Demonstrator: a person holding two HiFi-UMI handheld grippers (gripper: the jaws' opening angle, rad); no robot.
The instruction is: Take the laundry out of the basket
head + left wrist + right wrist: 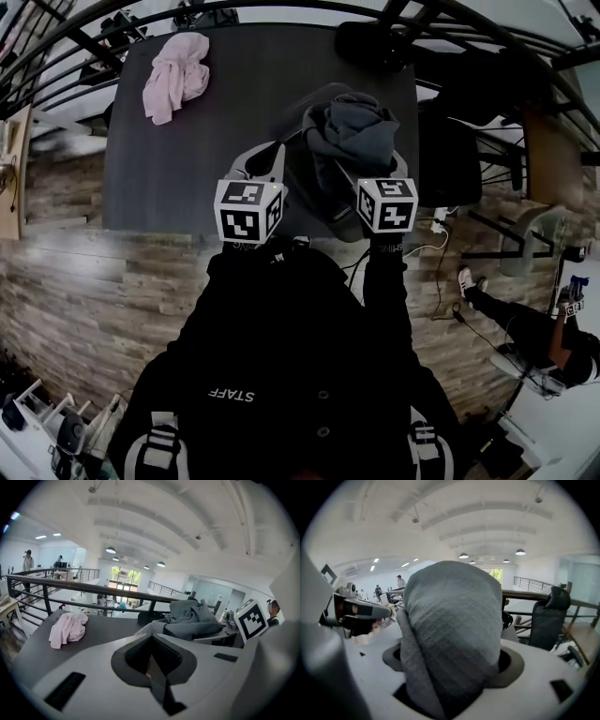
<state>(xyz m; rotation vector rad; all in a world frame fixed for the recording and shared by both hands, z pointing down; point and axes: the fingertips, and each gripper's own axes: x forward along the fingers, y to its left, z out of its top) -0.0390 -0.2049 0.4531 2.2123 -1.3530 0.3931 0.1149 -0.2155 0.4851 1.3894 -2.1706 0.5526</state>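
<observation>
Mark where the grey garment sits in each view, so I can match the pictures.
Head view: the grey garment is at upper centre, above the right marker cube.
Left gripper view: right of centre, heaped up.
Right gripper view: it fills the centre, gripped in the right claw.
Shared landmark: the black railing.

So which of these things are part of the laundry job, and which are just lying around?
Job: grey garment, gripped by the right tool; pink cloth on the table, probably laundry already out.
Lying about: chair; railing; floor cable.
</observation>
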